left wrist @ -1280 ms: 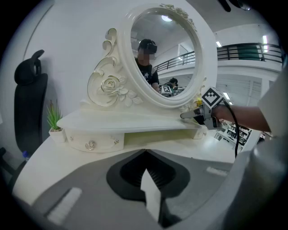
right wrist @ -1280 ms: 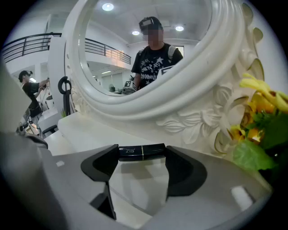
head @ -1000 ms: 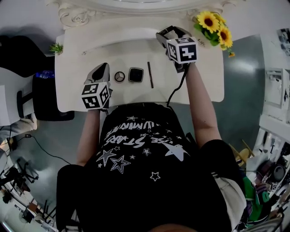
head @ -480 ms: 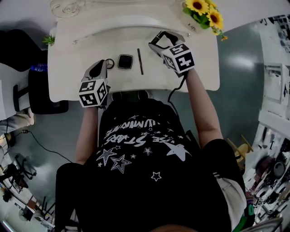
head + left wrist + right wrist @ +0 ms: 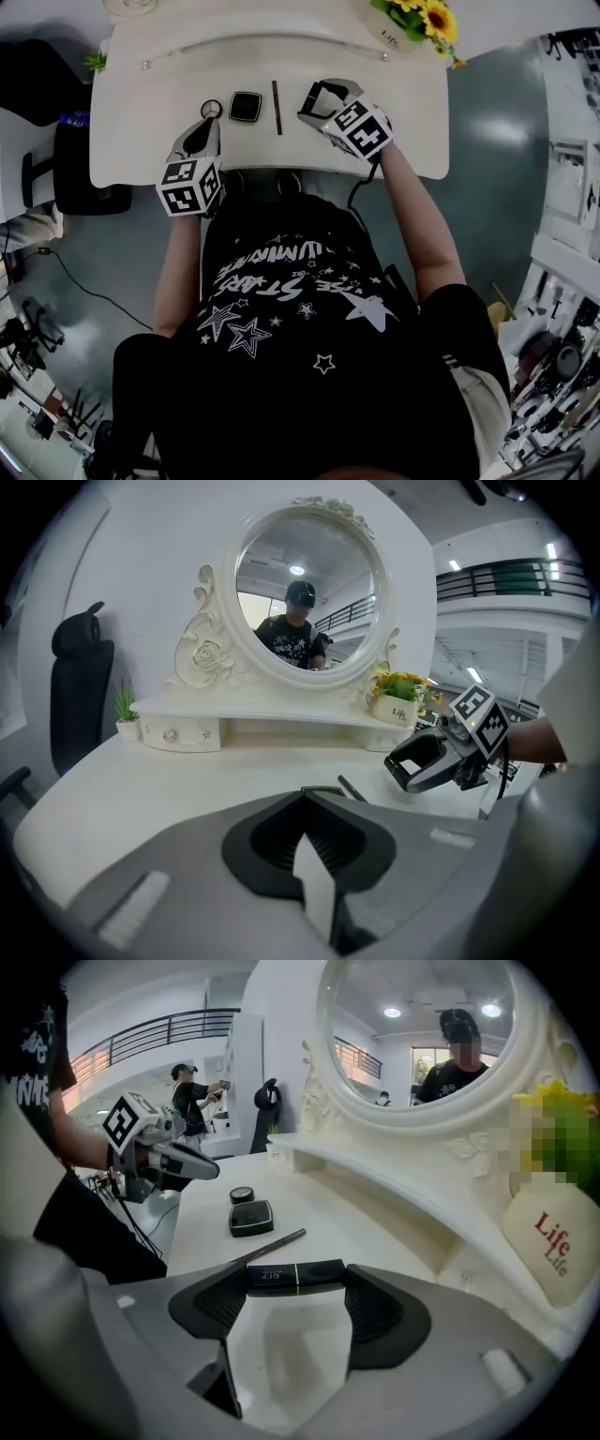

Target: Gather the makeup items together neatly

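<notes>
On the white dressing table (image 5: 394, 112) a round compact (image 5: 212, 109), a square black compact (image 5: 245, 105) and a dark pencil (image 5: 277, 94) lie in a row. My right gripper (image 5: 311, 98) hovers just right of the pencil. It is shut on a black lipstick tube (image 5: 295, 1275), which spans lengthwise between the wide-set jaw tips. The right gripper view shows the square compact (image 5: 251, 1217), round compact (image 5: 242, 1194) and pencil (image 5: 277, 1241) beyond the tube. My left gripper (image 5: 206, 124) is shut and holds nothing, its tip just in front of the round compact.
A round mirror (image 5: 305, 597) stands on a raised shelf (image 5: 262, 714) at the table's back. A flower pot (image 5: 412, 19) sits back right, a small plant (image 5: 94, 61) back left. A black chair (image 5: 75, 159) stands left of the table.
The right gripper carried the tube from the back right toward the table's front, ending beside the pencil. The left gripper moved right, up to the round compact.
</notes>
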A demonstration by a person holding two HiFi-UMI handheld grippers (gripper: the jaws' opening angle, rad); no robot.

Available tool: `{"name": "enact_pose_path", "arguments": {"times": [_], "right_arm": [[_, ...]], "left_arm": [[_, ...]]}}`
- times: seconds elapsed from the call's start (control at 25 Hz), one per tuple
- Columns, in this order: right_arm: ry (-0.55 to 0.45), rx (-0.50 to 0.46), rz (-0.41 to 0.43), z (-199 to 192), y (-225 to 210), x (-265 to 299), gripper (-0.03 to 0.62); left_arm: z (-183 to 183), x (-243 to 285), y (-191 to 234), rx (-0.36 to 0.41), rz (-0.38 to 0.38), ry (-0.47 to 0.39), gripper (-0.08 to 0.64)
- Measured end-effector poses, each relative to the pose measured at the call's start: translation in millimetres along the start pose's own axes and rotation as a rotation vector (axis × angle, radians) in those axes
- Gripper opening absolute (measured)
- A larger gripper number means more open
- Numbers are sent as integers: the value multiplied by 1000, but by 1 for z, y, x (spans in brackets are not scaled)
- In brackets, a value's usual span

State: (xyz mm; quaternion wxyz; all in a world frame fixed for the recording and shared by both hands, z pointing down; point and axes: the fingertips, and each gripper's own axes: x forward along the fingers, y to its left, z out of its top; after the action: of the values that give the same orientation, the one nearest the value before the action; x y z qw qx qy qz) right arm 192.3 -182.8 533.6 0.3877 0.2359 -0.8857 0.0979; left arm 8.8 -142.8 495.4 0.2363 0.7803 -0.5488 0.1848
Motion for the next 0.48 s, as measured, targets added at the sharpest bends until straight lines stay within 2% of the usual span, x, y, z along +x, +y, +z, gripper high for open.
{"name": "enact_pose_path", "arguments": {"times": [0.2,0.48], "right_arm": [[28,-74,76,-13,16,8,359],[39,-160,135,-18,22,20,359]], "left_arm": [[-9,-7,-5,-11,26,3,2],[-20,-13,-6,-31,61,12,2]]}}
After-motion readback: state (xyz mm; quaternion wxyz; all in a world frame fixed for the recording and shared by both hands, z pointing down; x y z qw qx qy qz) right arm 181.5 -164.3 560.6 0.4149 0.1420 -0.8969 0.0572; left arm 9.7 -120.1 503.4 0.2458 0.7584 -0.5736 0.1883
